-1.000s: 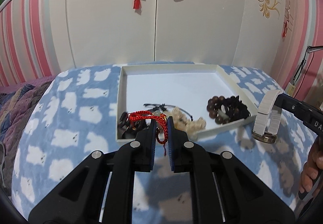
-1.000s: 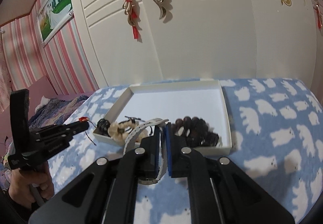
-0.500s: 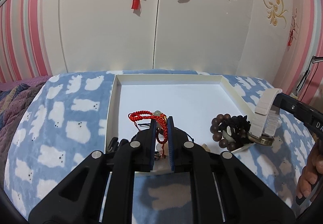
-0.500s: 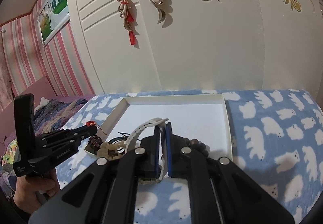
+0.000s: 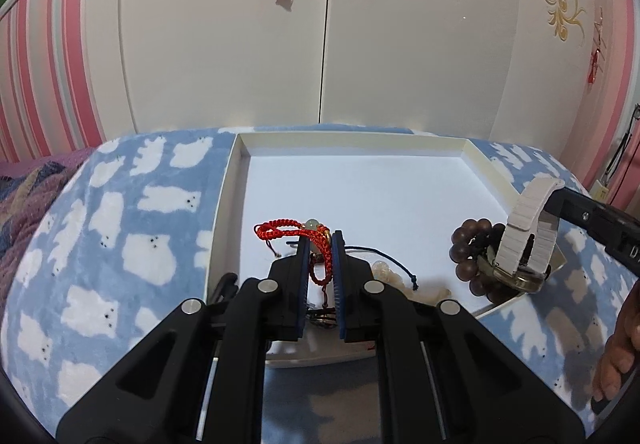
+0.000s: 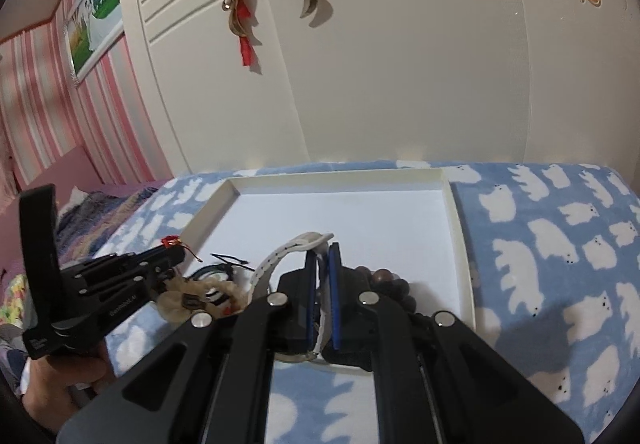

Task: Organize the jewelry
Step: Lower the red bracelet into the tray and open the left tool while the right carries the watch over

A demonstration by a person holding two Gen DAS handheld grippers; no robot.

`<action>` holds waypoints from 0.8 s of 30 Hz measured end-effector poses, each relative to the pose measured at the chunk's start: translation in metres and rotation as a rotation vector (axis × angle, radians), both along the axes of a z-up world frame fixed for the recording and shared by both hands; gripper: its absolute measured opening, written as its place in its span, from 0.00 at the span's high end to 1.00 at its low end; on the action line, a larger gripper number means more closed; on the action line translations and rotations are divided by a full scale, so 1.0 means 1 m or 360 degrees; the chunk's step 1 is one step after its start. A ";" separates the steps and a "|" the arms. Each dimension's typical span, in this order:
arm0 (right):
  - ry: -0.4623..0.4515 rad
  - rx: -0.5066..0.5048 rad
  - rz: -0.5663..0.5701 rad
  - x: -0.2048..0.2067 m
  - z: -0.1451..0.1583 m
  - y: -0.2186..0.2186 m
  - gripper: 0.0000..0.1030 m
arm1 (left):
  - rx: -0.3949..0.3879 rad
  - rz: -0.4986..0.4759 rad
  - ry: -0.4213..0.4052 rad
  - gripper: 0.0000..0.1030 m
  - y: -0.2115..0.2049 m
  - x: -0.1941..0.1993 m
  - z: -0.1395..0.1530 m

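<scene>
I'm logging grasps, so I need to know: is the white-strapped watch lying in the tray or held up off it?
Held up. The right gripper is shut on the white-strapped watch, which hangs above the shallow white cardboard tray.

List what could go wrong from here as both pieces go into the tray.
1. The red braided bracelet hangs loose from the left hand-held gripper; its cords may tangle with the black cord lying just beneath when released.
2. The white watch, held by its strap in the right hand-held gripper, hangs right above the brown bead bracelet; set down there, it could land on the beads near the white tray edge rather than on bare floor.
</scene>
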State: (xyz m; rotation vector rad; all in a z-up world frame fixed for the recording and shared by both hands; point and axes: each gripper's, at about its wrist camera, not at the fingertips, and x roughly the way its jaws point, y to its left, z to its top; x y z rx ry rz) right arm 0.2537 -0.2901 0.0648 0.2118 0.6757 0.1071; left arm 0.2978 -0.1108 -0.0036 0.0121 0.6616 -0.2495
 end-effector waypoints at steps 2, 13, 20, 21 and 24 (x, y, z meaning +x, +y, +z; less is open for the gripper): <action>0.0004 -0.0014 -0.0016 0.002 -0.002 0.000 0.95 | 0.0002 0.0004 0.0001 0.92 -0.002 0.002 -0.003; 0.0000 -0.0110 -0.0091 0.007 -0.012 0.001 0.95 | 0.0009 0.0039 0.0056 0.92 -0.001 0.013 -0.018; -0.0020 -0.0191 -0.0133 0.008 -0.017 0.003 0.95 | 0.0012 0.0056 0.0053 0.91 -0.001 0.015 -0.023; -0.0011 -0.0195 -0.0127 0.009 -0.018 0.004 0.95 | 0.0024 0.0057 0.0050 0.91 -0.003 0.014 -0.023; -0.0001 -0.0235 -0.0121 0.010 -0.021 0.008 0.95 | 0.0034 0.0060 0.0047 0.91 -0.005 0.014 -0.023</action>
